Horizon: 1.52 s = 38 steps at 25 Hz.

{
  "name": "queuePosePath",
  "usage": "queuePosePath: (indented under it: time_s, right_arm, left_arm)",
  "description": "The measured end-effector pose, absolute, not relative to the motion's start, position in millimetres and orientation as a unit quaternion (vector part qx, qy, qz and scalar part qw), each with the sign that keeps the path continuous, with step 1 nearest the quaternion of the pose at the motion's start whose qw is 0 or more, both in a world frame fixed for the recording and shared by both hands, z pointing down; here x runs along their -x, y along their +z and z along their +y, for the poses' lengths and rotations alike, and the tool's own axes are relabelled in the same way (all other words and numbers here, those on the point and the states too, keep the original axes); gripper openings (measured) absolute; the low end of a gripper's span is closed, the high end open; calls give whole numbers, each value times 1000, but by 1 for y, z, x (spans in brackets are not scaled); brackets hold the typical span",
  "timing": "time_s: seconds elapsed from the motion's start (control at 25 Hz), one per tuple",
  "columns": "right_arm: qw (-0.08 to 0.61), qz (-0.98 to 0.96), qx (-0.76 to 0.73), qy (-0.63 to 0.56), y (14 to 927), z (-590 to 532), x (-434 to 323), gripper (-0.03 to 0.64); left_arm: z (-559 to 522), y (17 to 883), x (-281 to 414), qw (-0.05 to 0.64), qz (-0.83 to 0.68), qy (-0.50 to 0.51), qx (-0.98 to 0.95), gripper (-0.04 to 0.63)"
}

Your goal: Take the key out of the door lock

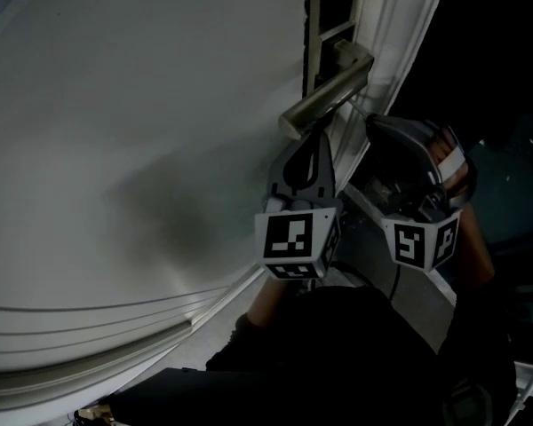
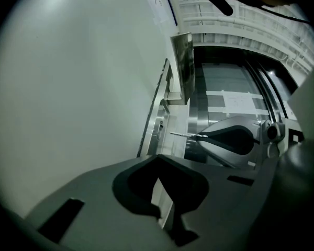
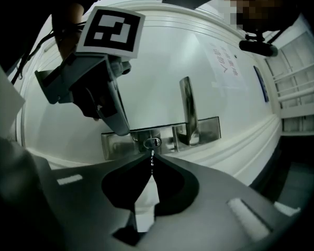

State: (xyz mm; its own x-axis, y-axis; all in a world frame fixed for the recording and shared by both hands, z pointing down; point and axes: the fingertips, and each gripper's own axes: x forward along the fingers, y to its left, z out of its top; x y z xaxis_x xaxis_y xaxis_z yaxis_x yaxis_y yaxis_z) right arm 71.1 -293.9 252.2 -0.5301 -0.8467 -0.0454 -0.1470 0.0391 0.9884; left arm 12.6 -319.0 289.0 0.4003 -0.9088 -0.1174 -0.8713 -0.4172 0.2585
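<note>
A thin metal key [image 2: 184, 135] sticks out of the tips of my right gripper [image 2: 201, 137], which is shut on it. The blade points at the steel lock plate [image 2: 158, 129] with a small gap before it. In the right gripper view the key [image 3: 151, 163] shows edge-on between the tips of the right gripper [image 3: 150, 158], just below the keyhole [image 3: 152, 141]. My left gripper [image 3: 126, 131] is shut on nothing, and its tip rests on the lock plate [image 3: 115, 143] left of the keyhole. In the head view the left gripper [image 1: 315, 140] and the right gripper [image 1: 371, 124] sit under the lever handle [image 1: 329, 91].
The white door [image 1: 142, 131] fills the left of the head view, with moulded trim [image 1: 115, 327] below. The lever handle [image 3: 187, 109] stands out from the plate right of the keyhole. A person's dark sleeves [image 1: 338, 344] lie under both grippers. The door frame [image 1: 386, 25] runs along the right.
</note>
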Motion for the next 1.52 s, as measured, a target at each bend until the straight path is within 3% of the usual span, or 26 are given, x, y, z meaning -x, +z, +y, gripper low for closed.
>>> queuePosePath:
  time_s: [0.16, 0.44, 0.68, 1.52]
  right_arm:
    - [241, -693, -452, -507, 241, -290, -82, 12]
    - [108, -768, -552, -307, 246, -281, -115, 12]
    - [40, -794, -573, -200, 257, -272, -132, 12]
    - [55, -788, -579, -204, 264, -273, -141, 12]
  left_arm:
    - [-316, 293, -20, 79, -525, -114, -840, 0]
    - [-307, 287, -41, 11, -511, -74, -857, 0]
    - [-302, 291, -53, 21, -502, -82, -861, 0]
    - [-300, 294, -52, 2, -507, -68, -859, 0]
